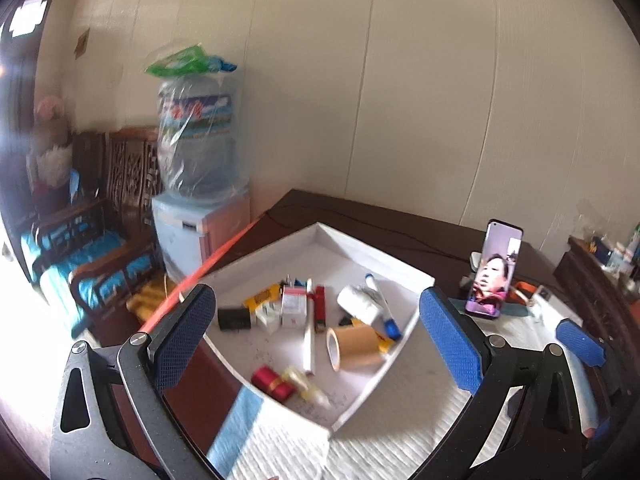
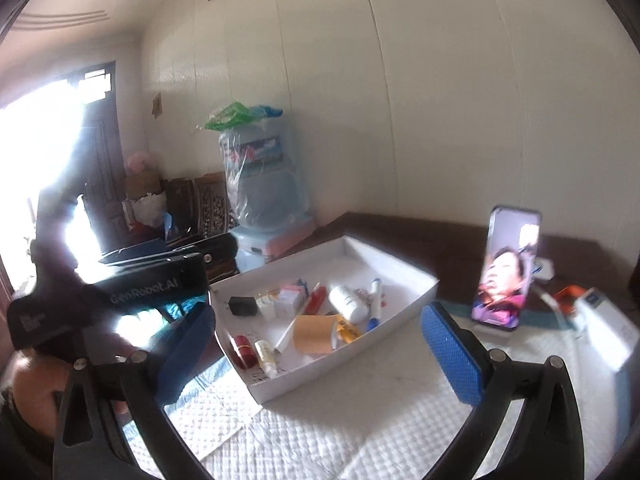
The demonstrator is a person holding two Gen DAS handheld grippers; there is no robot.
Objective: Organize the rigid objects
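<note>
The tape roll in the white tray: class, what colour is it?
Tan-brown. The tape roll shows best in the left wrist view, lying near the tray's right wall.

On the table (image 1: pixel 420 236), the tray (image 1: pixel 384 252) holding the tape roll (image 1: pixel 352 346) sits left of the phone (image 1: pixel 490 274).

Daylight glare blows out doorway (image 2: pixel 44 128) at left; slight motion blur, fisheye-warped edges w/ dark corners.

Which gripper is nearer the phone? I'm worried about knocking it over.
Right, seemingly. The phone stands just beyond the right gripper, on its right side. The left gripper faces the white tray, farther left.
</note>
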